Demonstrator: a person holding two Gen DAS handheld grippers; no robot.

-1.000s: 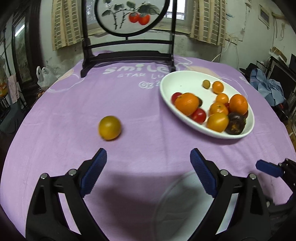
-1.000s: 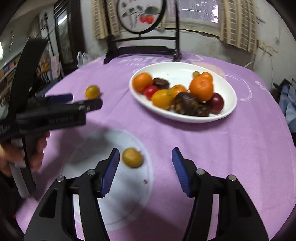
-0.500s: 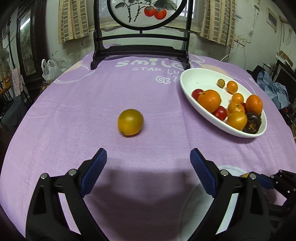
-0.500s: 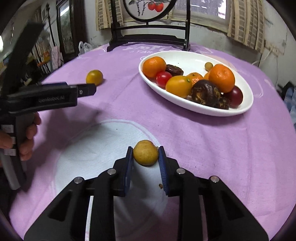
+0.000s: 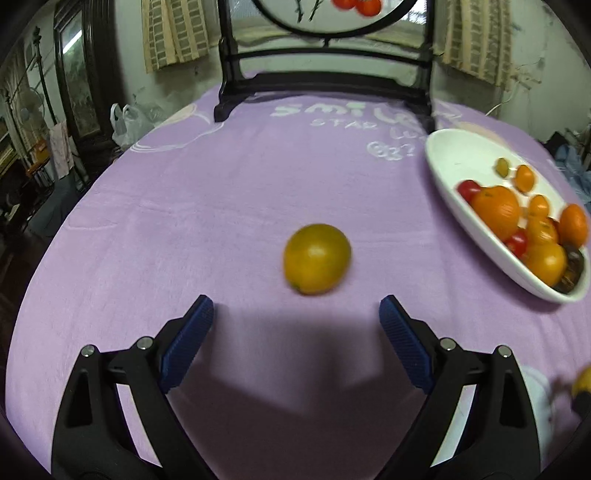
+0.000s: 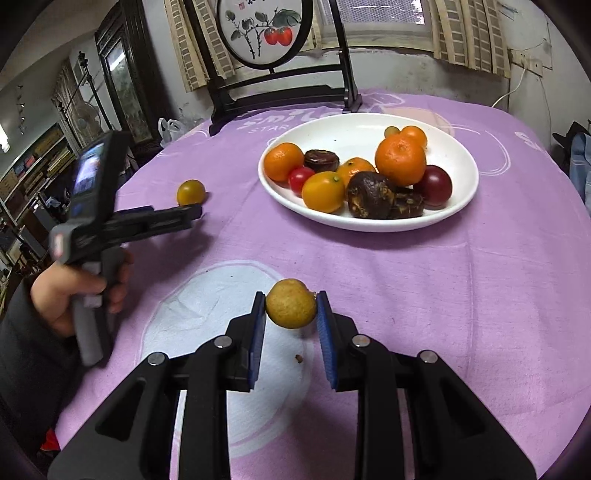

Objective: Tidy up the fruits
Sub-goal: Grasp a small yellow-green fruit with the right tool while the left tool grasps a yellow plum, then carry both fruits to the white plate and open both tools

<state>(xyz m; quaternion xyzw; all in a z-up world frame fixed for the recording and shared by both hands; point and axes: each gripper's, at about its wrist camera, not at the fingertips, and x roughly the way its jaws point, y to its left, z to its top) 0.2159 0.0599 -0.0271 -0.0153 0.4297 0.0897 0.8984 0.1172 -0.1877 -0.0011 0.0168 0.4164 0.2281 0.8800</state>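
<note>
A yellow-orange fruit (image 5: 317, 258) lies alone on the purple tablecloth, just beyond my open left gripper (image 5: 296, 306); it also shows in the right wrist view (image 6: 191, 192). My right gripper (image 6: 290, 304) is shut on a small dull-yellow fruit (image 6: 290, 303) and holds it just above the cloth. A white oval plate (image 6: 458, 199) holds oranges, red tomatoes, a yellow fruit and dark fruits; it sits at the right in the left wrist view (image 5: 450, 166).
A dark wooden stand with a round painted panel (image 6: 264, 33) stands at the table's far edge. The left gripper and the hand holding it (image 6: 92, 236) are at the left of the right wrist view. A small brown crumb (image 6: 297, 357) lies on the cloth.
My right gripper closed on the small yellow fruit and has lifted it slightly. My left gripper moved forward toward the lone yellow-orange fruit, which now lies centred ahead of its fingers.
</note>
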